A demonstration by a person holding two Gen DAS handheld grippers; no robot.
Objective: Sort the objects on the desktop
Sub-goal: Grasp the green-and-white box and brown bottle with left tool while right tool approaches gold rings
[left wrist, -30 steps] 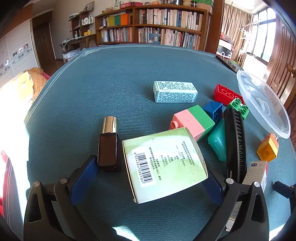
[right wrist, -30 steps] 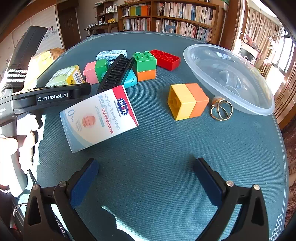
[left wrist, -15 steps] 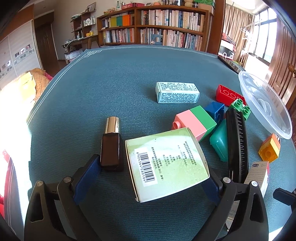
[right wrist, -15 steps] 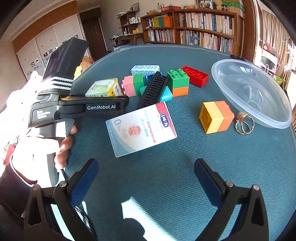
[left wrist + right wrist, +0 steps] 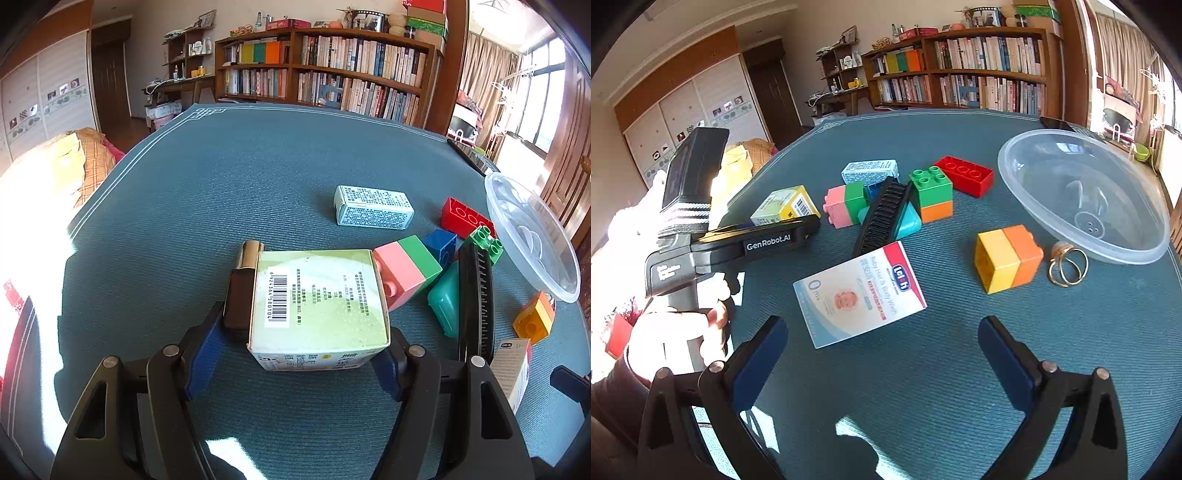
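Left gripper [image 5: 295,345] straddles green box [image 5: 317,295] on tabletop [image 5: 221,192], pads not yet tight imo. Light, crushable card — I'd pinch side walls gently. Bottle [image 5: 242,284] touching its left. Right gripper [image 5: 882,350] spread, empty.

My left gripper [image 5: 295,354]: black triangular-cutout finger arms, blue pads [image 5: 201,350], silver screws. Right gripper [image 5: 882,354] same build. From right view: left unit's black body, white "GenRobot.AI" lettering, white-striped band; bare left hand [image 5: 676,332], dark sleeve.
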